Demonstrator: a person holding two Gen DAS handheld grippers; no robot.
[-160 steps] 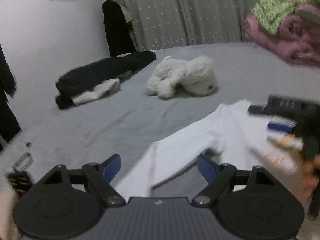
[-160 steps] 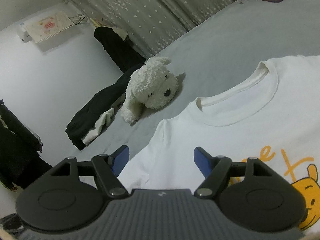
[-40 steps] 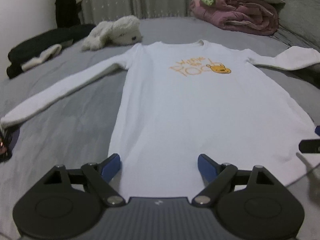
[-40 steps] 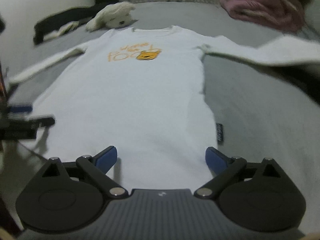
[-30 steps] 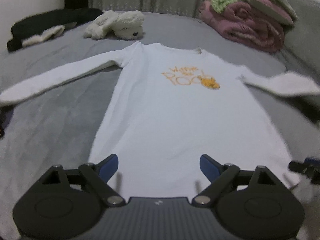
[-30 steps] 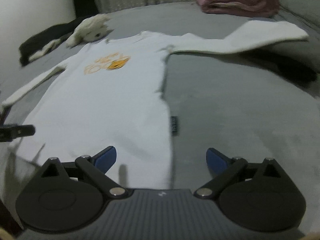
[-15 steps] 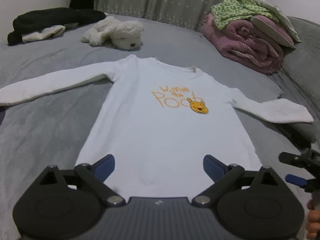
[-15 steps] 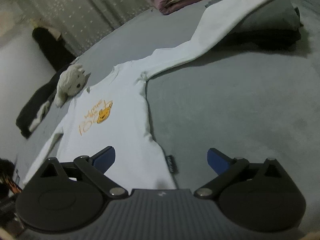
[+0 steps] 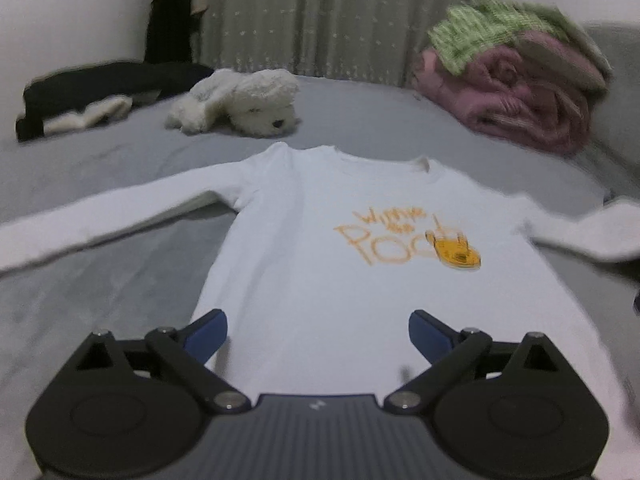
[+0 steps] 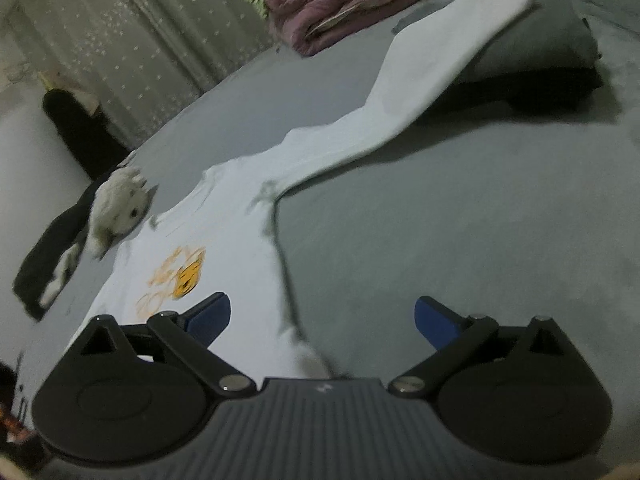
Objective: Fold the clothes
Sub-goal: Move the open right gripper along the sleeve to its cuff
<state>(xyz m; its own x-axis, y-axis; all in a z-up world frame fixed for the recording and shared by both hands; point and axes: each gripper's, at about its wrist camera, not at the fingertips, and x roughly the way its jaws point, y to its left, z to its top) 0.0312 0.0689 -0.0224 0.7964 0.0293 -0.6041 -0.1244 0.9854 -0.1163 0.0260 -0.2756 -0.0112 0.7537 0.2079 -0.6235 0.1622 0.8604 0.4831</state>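
Note:
A white long-sleeved shirt [image 9: 320,264] with an orange print [image 9: 404,240] lies flat, front up, on the grey bed, both sleeves spread out. My left gripper [image 9: 318,330] hovers open over the shirt's lower body, nothing between its blue fingers. In the right wrist view the same shirt [image 10: 240,256] runs to the left, and its right sleeve [image 10: 432,64] drapes up over a grey pillow [image 10: 536,48]. My right gripper [image 10: 322,316] is open above the shirt's right side seam and the bare sheet, holding nothing.
A white plush dog [image 9: 240,100] lies beyond the collar, black and white clothes [image 9: 96,92] at the far left. A pink blanket roll [image 9: 516,92] topped with green fabric sits at the back right. Grey sheet [image 10: 460,240] spreads right of the shirt. Curtain [image 9: 320,16] behind.
Both grippers have moved forward from the hem toward the shirt's chest. The right gripper has swung right and tilted, now facing the draped right sleeve. Both stay open.

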